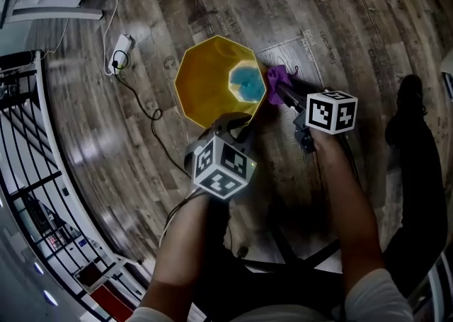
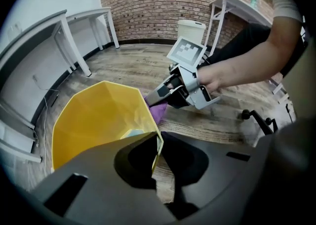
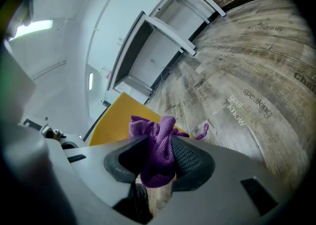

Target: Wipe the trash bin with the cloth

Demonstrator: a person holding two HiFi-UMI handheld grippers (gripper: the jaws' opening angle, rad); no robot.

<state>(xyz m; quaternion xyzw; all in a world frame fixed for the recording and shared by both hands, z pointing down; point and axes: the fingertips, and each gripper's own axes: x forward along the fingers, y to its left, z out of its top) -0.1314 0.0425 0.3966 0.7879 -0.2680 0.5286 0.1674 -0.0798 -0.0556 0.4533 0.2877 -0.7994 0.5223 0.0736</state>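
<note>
The yellow faceted trash bin (image 1: 209, 80) stands open on the wood floor, with a blue patch (image 1: 248, 83) at its bottom. My left gripper (image 1: 237, 121) grips the bin's near rim; in the left gripper view (image 2: 157, 157) the thin yellow wall (image 2: 94, 120) sits pinched between the pads. A bunched purple cloth (image 1: 276, 74) is clamped in my right gripper (image 1: 279, 90), at the bin's right rim. The right gripper view shows the cloth (image 3: 158, 145) filling the shut jaws (image 3: 157, 157), the bin's yellow side (image 3: 116, 120) just behind it.
A white power strip (image 1: 120, 52) with a black cable lies on the floor left of the bin. White desks (image 2: 74, 26) line a wall and a brick wall stands behind. A black metal rack (image 1: 28, 172) is at far left. The person's shoe (image 1: 410, 94) is at right.
</note>
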